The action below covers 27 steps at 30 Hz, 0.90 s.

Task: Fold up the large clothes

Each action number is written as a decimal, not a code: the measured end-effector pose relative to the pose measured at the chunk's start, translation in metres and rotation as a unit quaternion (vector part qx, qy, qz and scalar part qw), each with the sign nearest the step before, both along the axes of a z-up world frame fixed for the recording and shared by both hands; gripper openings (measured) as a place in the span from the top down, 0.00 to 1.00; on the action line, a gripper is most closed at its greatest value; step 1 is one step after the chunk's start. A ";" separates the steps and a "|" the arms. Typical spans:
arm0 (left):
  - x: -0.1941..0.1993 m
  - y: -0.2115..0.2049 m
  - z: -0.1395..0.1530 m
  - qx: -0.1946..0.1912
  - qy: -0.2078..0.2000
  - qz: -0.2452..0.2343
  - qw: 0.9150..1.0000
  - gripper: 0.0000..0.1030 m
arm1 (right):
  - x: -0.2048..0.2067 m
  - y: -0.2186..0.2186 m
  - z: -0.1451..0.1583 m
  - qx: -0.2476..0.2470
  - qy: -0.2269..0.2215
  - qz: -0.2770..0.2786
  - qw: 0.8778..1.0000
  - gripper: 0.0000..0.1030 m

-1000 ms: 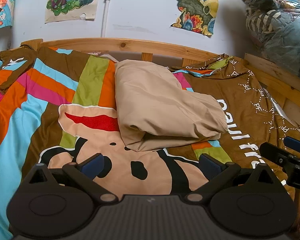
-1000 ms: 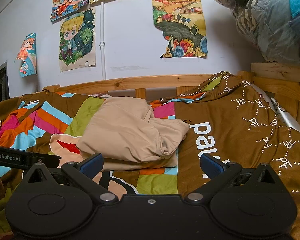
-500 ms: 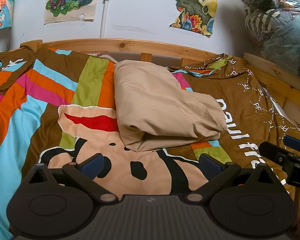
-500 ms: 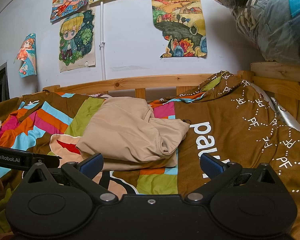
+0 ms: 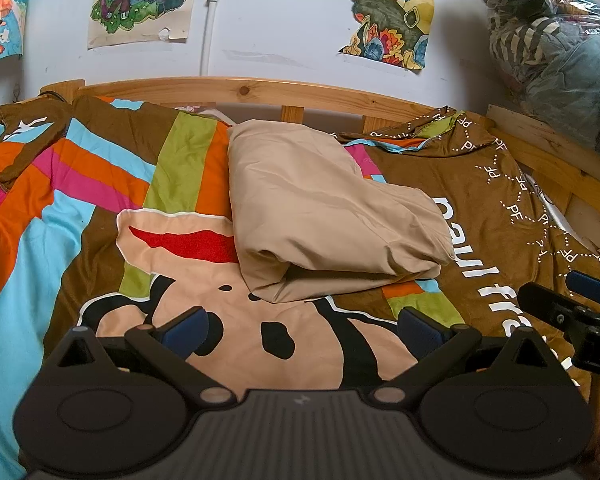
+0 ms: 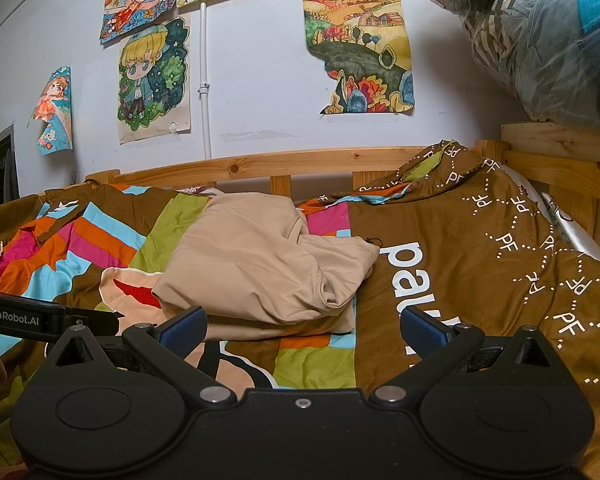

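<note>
Currently tan garment (image 5: 324, 216) sits folded in layers mid-bed (image 5: 80, 220), just short of the headboard (image 5: 260, 90), left gripper (image 5: 300, 326) and right gripper (image 6: 302, 326) jaws spread, empty, near its front edge; any further fold: pinch corners evenly.

The left claw (image 5: 302, 330) is held low over the near part of the bed, its two blue-padded fingers (image 5: 186, 330) spread wide apart with nothing between them, pointing toward the far rail. The right claw (image 6: 302, 330) sits alongside it, to its right, also over the near edge and pointing the same way, fingers (image 6: 422, 330) equally wide and empty. Each claw shows at the rim of the other's view: the right one (image 5: 572, 304) at the left camera's right edge, the left one (image 6: 40, 316) at the right camera's left edge.
</note>
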State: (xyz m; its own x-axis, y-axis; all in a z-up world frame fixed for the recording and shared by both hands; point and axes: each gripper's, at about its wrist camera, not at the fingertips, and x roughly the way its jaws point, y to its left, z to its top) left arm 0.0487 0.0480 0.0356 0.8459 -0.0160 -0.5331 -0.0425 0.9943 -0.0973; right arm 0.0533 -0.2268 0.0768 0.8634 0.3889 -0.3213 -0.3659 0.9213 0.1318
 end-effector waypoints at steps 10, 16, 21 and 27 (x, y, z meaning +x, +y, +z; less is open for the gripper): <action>0.000 0.000 0.000 0.001 0.001 -0.002 1.000 0.01 | 0.001 0.000 0.000 0.000 0.000 0.000 1.000 0.01; 0.000 0.001 0.000 0.002 0.000 -0.006 1.000 0.01 | 0.001 0.000 0.000 0.000 0.000 0.000 1.000 0.01; 0.000 0.000 0.000 0.002 0.000 -0.005 1.000 0.01 | 0.001 0.000 0.000 0.000 0.000 0.000 1.000 0.01; 0.000 0.000 0.000 0.002 0.000 -0.006 1.000 0.01 | 0.000 0.000 0.000 0.000 0.000 -0.001 1.000 0.01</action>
State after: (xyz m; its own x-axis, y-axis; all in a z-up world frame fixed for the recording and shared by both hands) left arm 0.0485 0.0484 0.0356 0.8455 -0.0228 -0.5336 -0.0316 0.9952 -0.0926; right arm 0.0537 -0.2264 0.0770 0.8637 0.3878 -0.3219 -0.3643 0.9218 0.1329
